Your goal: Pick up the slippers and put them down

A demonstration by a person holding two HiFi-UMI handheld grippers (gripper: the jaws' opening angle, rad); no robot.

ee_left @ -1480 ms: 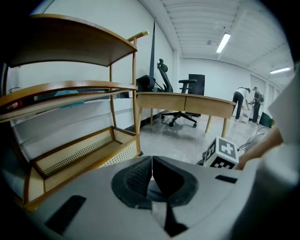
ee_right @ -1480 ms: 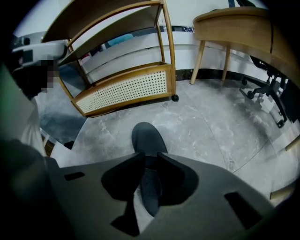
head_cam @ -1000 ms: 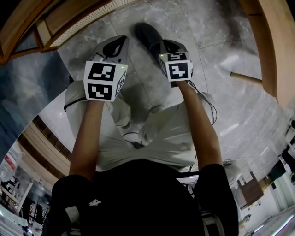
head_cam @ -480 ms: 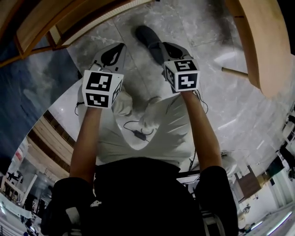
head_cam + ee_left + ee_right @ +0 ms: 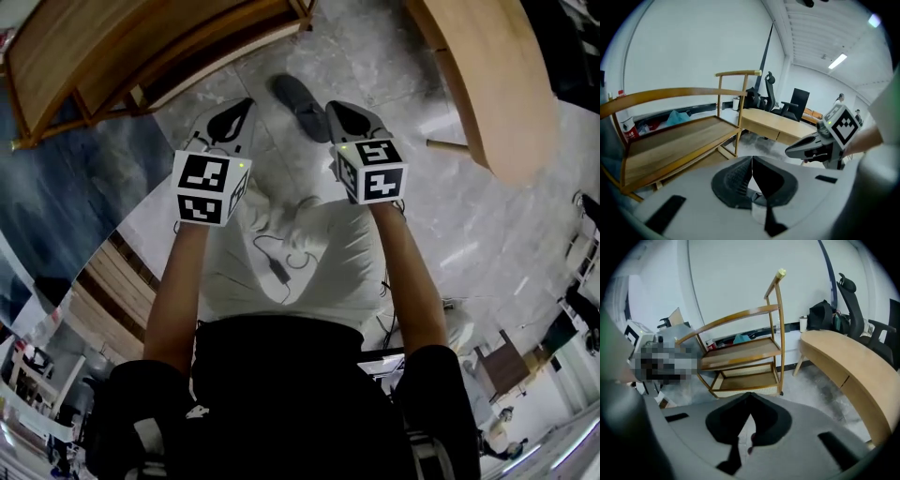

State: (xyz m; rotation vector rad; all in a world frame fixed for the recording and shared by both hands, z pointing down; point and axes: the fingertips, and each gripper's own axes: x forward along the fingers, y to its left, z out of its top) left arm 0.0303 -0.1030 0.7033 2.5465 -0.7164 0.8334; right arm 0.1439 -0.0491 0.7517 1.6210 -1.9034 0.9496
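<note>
Grey marble floor [image 5: 403, 56] is carrying the dark slipper [image 5: 298, 105], which is lying flat and free, showing between the two grippers in the head view and touching neither. Left gripper [image 5: 246, 103] is hanging well above the floor, its jaws pressing together on nothing. Right gripper [image 5: 336, 109] is doing the same beside it, tongs closed and empty. Both are pointing forward and down toward the slipper, so I am reading this as either a pause after setting it down or a hold before reaching for it. The pictures are not settling which. Wooden shelf rack [image 5: 169, 47] is standing off to the left and wooden desk [image 5: 478, 84] to the right, leaving the slipper in open floor. Counting now: one slipper showing (a second may be hiding behind the right gripper), two grippers, one rack, one desk
</note>
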